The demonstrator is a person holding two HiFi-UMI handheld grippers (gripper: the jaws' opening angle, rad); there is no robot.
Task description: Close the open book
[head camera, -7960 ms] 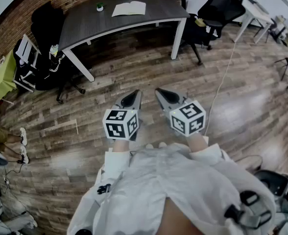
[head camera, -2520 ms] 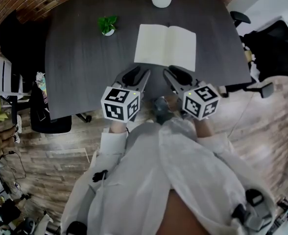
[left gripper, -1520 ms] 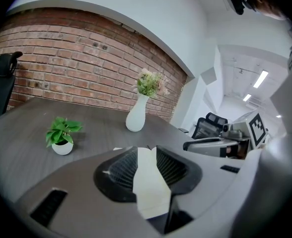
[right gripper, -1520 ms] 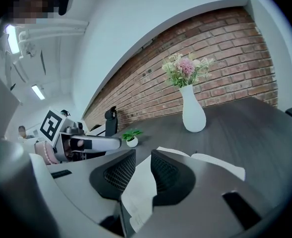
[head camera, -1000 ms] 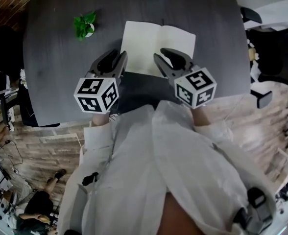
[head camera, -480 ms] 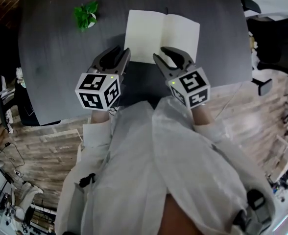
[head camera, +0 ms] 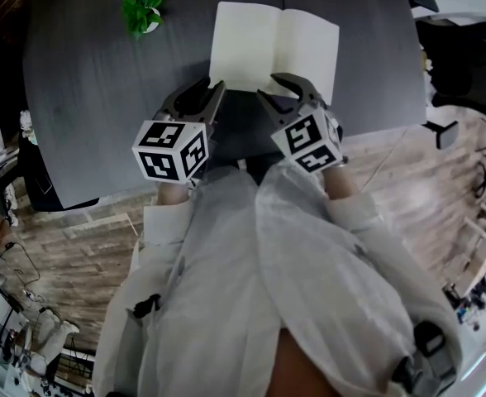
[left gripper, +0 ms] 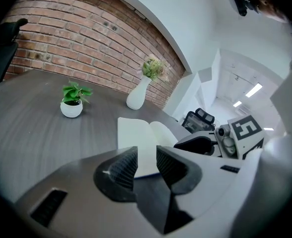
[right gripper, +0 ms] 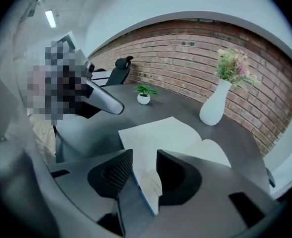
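Open book [head camera: 274, 46] lies flat on counter [head camera: 94, 98], at 12 o'clock of both tools. Right tool [head camera: 274, 89] has just spread wider, with the book's 6 o'clock edge between its jaws, unpinched. Left tool [head camera: 208, 89] is spread and empty. Both are lower and closer than a second ago, so a grab looks imminent.

Plant [head camera: 142, 11] and vase [left gripper: 137, 94] near open book [head camera: 273, 48]

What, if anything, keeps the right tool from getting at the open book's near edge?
Likely nothing, so yes: the right tool has just been opening its jaws, and the near edge of the open book lies between them, unpinched. The left tool is off to the side.
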